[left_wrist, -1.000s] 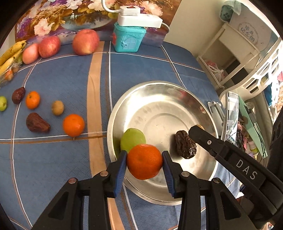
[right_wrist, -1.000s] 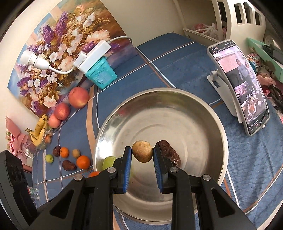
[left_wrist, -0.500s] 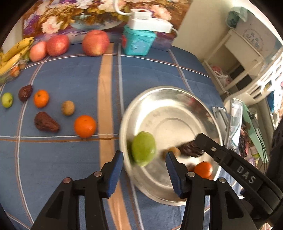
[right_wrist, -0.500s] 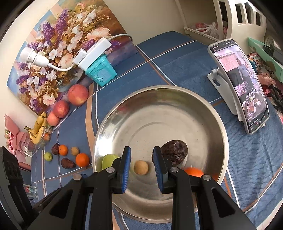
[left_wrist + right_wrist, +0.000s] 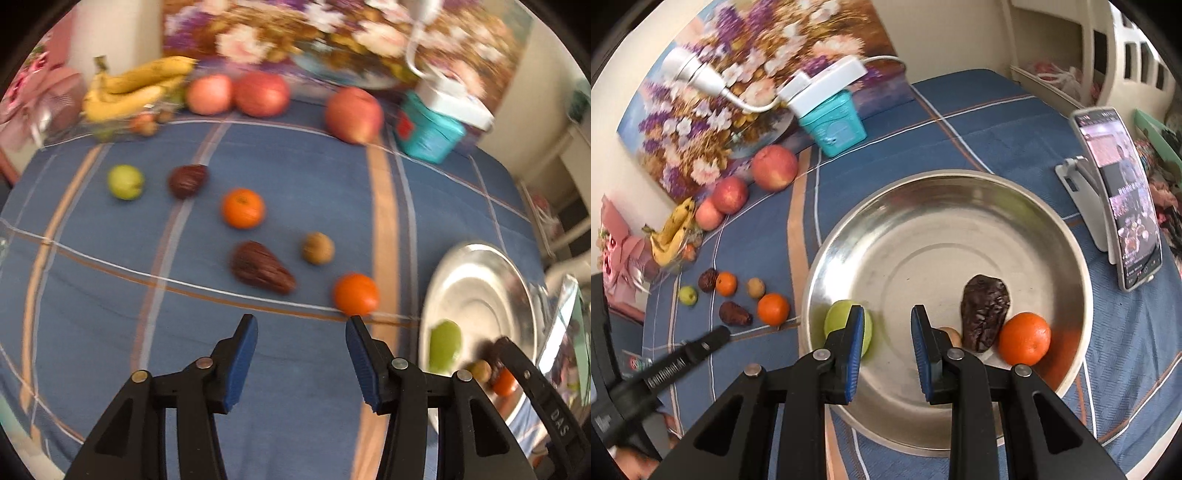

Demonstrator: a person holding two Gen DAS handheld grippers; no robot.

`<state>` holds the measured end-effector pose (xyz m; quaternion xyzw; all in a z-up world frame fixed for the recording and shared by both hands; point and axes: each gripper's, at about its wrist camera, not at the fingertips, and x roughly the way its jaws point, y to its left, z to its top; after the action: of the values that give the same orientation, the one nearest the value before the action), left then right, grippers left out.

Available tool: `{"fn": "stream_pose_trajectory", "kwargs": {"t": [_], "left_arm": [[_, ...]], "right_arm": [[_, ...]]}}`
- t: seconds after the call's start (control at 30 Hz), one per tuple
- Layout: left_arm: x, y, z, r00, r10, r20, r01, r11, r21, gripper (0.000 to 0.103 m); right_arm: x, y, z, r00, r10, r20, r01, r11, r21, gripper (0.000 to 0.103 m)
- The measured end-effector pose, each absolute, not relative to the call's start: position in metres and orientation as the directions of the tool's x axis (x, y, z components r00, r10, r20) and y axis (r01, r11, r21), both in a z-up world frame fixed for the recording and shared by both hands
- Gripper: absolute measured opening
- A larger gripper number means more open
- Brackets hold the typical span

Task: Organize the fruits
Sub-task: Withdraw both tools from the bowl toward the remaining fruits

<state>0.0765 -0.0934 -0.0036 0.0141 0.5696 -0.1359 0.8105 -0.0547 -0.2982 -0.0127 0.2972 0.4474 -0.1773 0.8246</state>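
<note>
Blue plaid tablecloth (image 5: 295,369); floral painting (image 5: 738,92) behind. Both claws spread, empty.

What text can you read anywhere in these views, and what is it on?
"DAS" on the right gripper's black arm, seen from the left wrist.
White lettering on the left gripper's arm, seen from the right wrist: blurred, unreadable.
Phone screen: small characters, too small to read.
Teal box: a raised design, no legible words.
Red mark on the teal box in the left view: blurred.
Nothing else readable.
</note>
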Motion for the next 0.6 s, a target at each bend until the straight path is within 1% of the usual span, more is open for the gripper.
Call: {"fn": "stream_pose_trajectory", "kwargs": {"t": [0.17, 0.47, 0.5, 0.53, 0.6], "left_arm": [[0.085, -0.068, 0.006, 0.358, -0.170, -0.918, 0.183, 0.977, -0.109, 0.053], [0.092, -0.058, 0.005, 0.355, -0.175, -0.918, 0.155, 0.980, -0.126, 0.054], [0.092, -0.058, 0.004, 0.351, -0.177, -0.919, 0.157, 0.979, -0.129, 0.055], [0.093, -0.058, 0.003, 0.348, -0.180, -0.920, 0.158, 0.979, -0.131, 0.058], [0.093, -0.058, 0.002, 0.342, -0.185, -0.921, 0.156, 0.978, -0.138, 0.060]], "right_arm": [[-0.049, -0.287, -0.009, 0.535, -0.025, -0.845, 0.536, 0.782, 0.317, 0.027], [-0.043, -0.280, -0.011, 0.521, -0.024, -0.853, 0.529, 0.794, 0.300, 0.027], [-0.043, -0.280, -0.011, 0.519, -0.025, -0.854, 0.529, 0.794, 0.299, 0.027], [-0.043, -0.281, -0.011, 0.517, -0.025, -0.856, 0.530, 0.794, 0.297, 0.027], [-0.042, -0.281, -0.013, 0.513, -0.023, -0.858, 0.533, 0.791, 0.298, 0.027]]}}
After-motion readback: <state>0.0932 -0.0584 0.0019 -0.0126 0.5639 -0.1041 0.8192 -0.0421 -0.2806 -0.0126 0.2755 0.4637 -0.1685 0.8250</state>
